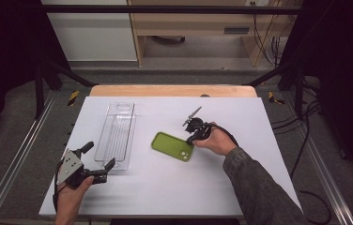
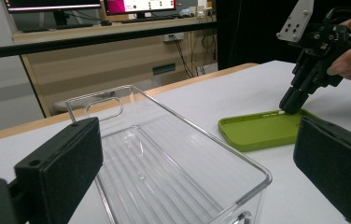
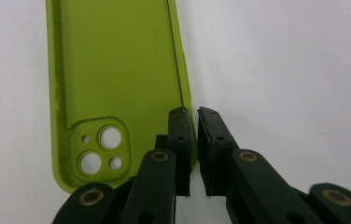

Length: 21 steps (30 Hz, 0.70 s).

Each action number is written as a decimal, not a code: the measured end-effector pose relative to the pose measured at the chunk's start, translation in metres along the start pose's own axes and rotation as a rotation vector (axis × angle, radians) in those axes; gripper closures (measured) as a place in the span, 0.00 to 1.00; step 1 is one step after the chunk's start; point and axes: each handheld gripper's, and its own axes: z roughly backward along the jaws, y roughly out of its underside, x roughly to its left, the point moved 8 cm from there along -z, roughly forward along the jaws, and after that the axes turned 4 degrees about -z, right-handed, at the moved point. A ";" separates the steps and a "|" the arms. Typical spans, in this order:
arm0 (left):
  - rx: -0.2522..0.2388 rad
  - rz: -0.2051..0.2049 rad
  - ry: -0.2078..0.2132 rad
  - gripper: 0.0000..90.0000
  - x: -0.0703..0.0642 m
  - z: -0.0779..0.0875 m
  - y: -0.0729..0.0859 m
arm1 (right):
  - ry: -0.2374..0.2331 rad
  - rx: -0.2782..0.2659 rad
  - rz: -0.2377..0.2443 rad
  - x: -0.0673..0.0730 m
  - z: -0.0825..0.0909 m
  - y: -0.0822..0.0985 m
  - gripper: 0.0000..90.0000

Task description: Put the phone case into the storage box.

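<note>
White table [image 1: 240,183], jaws pinching green phone case [image 3: 113,70] edge.

No readable text, label, brand, number or sign anywhere. Bright coloured bands on two monitor screens [image 2: 94,5] at about eleven o'clock in the left gripper view, too small and blurred to read. Plain unmarked green on the phone case [image 3: 113,70], inside face up.

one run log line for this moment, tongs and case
right tongs: shut on green phone case edge | left tongs: open, at clear bin | case: flat on table
</note>
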 end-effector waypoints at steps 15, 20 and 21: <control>0.003 0.000 0.002 0.01 0.000 0.000 0.000 | 0.005 -0.004 0.034 0.000 0.000 0.000 0.97; 0.004 -0.001 0.002 0.01 0.000 -0.001 0.001 | 0.011 -0.004 0.055 0.001 0.000 0.000 0.98; 0.004 -0.001 0.001 0.01 0.000 -0.001 0.001 | 0.014 -0.005 0.057 0.001 0.000 0.000 0.98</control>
